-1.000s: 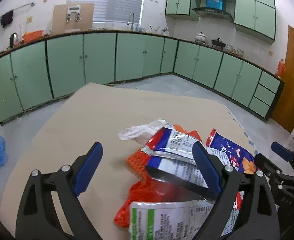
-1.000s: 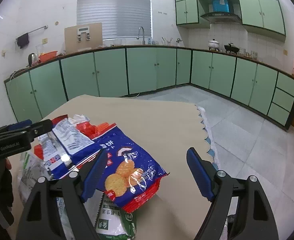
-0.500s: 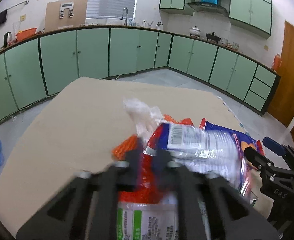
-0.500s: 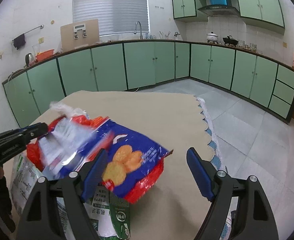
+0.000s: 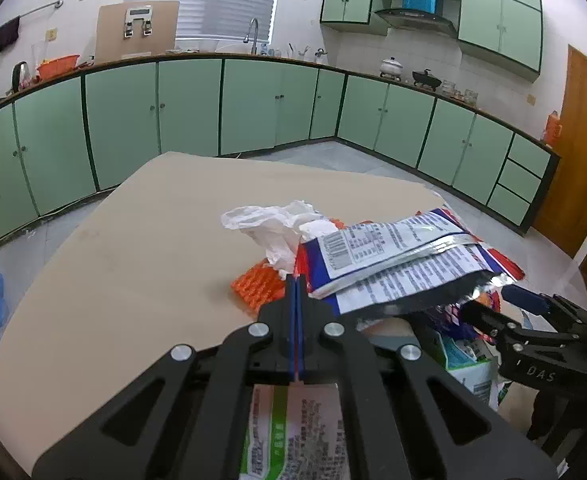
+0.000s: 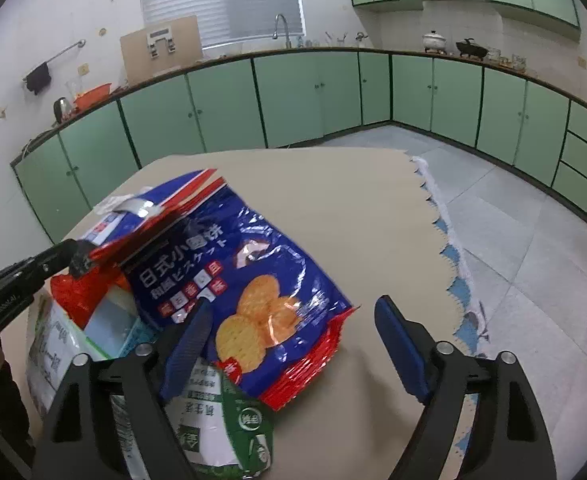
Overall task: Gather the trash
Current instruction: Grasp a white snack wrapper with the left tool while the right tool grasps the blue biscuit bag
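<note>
Your left gripper (image 5: 296,292) has its blue pads pressed together on the red edge of the glossy blue-and-red foil biscuit packet (image 6: 229,264), pinching it at lower centre of the left wrist view; that packet is lifted at the pinched end and slopes down to its far end, which lies on the tan table top (image 5: 141,248). In the left view its printed white back face runs from the pads out toward the right of the frame, so its long axis lies across your left gripper, not along it. In the right wrist view the same packet fills the middle and left of the frame, its cracker picture facing up, its lower red hem reaching between the fingers of your right gripper (image 6: 293,348), which stands wide apart and grips nothing. The packet's free end lies nearer your right gripper than any other trash, just ahead of its left pad, so I judge that hand best placed to close on it or to steady the pile. Under it sit a white-and-green printed plastic bag (image 6: 213,420) at the bottom of the right view, an orange ribbed wrapper (image 5: 255,286) and a crumpled white plastic bag (image 5: 269,224) at centre of the left view, all touching one another in one heap.
</note>
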`<state>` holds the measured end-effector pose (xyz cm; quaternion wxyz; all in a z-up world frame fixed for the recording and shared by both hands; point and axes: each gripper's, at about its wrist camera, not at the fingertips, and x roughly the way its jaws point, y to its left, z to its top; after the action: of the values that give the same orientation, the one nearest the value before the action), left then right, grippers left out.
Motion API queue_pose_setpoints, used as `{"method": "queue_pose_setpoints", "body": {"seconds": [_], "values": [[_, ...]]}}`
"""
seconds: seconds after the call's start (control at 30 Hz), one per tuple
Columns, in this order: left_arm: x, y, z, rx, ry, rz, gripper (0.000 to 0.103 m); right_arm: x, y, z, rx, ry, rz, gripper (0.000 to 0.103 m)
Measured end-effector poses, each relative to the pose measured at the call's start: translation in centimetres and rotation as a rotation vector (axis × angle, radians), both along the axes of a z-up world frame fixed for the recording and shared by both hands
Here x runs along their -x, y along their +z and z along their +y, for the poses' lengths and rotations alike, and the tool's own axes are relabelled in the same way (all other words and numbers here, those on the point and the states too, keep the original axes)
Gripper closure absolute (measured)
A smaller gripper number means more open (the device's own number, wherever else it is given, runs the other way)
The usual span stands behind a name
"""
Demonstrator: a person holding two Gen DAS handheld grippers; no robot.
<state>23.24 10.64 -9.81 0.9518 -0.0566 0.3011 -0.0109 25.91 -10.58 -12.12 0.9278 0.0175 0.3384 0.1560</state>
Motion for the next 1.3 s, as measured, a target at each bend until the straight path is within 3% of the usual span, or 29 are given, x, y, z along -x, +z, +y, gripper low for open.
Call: {"method": "queue_pose_setpoints", "body": {"seconds": [0.2,0.5,0.53,0.7,0.8,1.0,1.07,1.3], "values": [[0.5,0.0,-0.1,-0.018,-0.003,-0.008,0.103,0.8,0.1,0.2,0.026,-0.027,-0.001,0.006],[0.5,-0.3,-0.5,-0.026,-0.005,-0.005,0.103,0.1,-0.6,-0.8,-0.020,-0.020,0.055,0.008],[0.4,-0.4,-0.5,-0.025,-0.005,-0.003,0.103,0.1,-0.6,-0.7,-0.024,-0.009,0.054,0.010],[0.5,-0.6,-0.3,-0.026,-0.004,-0.001,0.103,0.7,-0.2,0.1,-0.034,0.077,0.031,0.054],[0.5,-0.5,-0.2,-0.026,-0.005,0.000,0.103,1.6,0.4,0.3,-0.020,0.101,-0.013,0.062],[1.2,0.1,-0.3,-0.021,-0.018,-0.013,0.103,3.4,2.0,-0.2,-0.030,0.124,-0.083,0.068],[1.6,0.5,-0.4,-0.018,-0.025,-0.023,0.103,4.0,2.6,-0.6,-0.034,0.124,-0.099,0.102],[3.2,2.0,-1.2,-0.007,-0.066,-0.054,0.103,5.6,4.2,-2.3,-0.068,0.126,-0.111,0.101]]}}
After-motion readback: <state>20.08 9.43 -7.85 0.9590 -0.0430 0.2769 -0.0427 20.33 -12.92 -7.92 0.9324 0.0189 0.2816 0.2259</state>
